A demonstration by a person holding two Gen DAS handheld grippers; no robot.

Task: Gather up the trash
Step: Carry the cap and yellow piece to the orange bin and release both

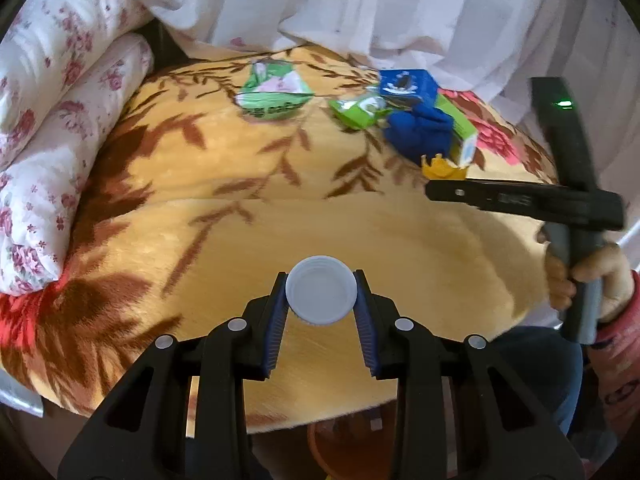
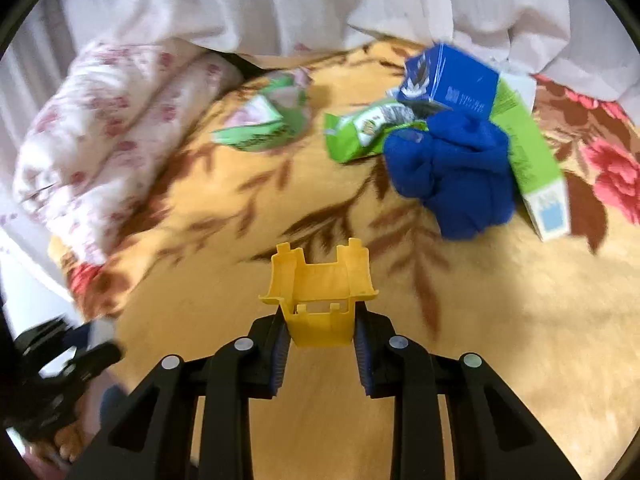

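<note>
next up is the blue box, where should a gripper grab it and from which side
Grip the blue box across its upper, free end, coming from above. It stands tilted, its near lower side is crowded by the blue cloth, and the green carton lies against its right, so only the top is clear.

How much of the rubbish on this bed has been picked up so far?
Nothing looks binned yet. In hand: the left gripper clamps a white bottle cap, the right gripper a yellow plastic piece. Left on the blanket: two green wrappers, blue box, green carton.
</note>
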